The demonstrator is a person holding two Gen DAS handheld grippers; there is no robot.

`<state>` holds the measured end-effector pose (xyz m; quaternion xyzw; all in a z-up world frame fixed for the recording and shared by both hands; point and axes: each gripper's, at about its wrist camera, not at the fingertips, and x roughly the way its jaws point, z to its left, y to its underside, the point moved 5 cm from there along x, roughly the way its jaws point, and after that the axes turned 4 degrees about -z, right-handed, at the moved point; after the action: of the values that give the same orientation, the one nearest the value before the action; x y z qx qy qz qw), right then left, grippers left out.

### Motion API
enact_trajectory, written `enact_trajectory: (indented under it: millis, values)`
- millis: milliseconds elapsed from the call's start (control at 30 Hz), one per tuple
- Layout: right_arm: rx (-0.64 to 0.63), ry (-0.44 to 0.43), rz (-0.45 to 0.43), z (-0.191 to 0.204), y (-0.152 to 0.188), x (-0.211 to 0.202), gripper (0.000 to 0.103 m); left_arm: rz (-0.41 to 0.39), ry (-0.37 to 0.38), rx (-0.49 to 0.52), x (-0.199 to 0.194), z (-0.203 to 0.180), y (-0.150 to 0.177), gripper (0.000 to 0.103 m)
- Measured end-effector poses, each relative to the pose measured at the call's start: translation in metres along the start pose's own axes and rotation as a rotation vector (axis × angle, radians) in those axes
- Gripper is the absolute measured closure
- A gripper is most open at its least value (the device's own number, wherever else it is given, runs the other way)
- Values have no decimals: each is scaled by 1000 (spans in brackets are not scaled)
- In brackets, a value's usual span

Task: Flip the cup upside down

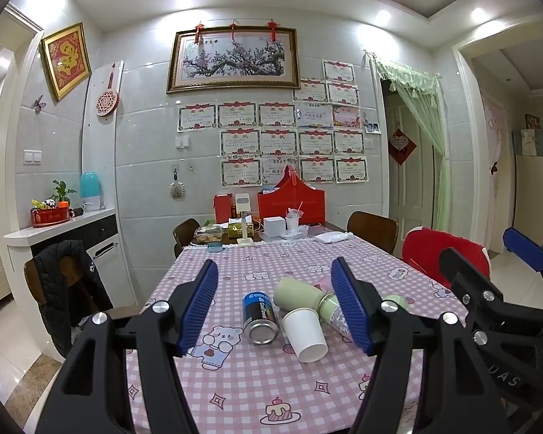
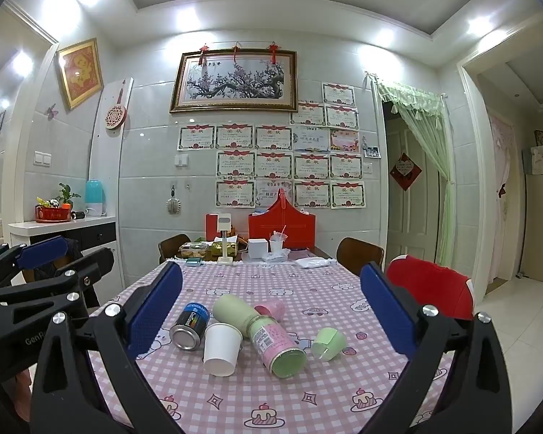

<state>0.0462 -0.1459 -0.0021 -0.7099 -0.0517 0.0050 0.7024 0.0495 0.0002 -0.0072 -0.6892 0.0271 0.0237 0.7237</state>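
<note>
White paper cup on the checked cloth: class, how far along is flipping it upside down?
Nothing is done: the white paper cup lies on its side against the blue can. Nothing is in hand: the left hand-held gripper and right hand-held gripper are open. Grasping and inverting remain.
</note>
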Motion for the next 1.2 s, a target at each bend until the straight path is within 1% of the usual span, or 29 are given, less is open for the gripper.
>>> enact_trajectory:
  millis: [1200]
  values:
    - [1,2,4,-2,0,0,8,2,1,5,3,0,2,38]
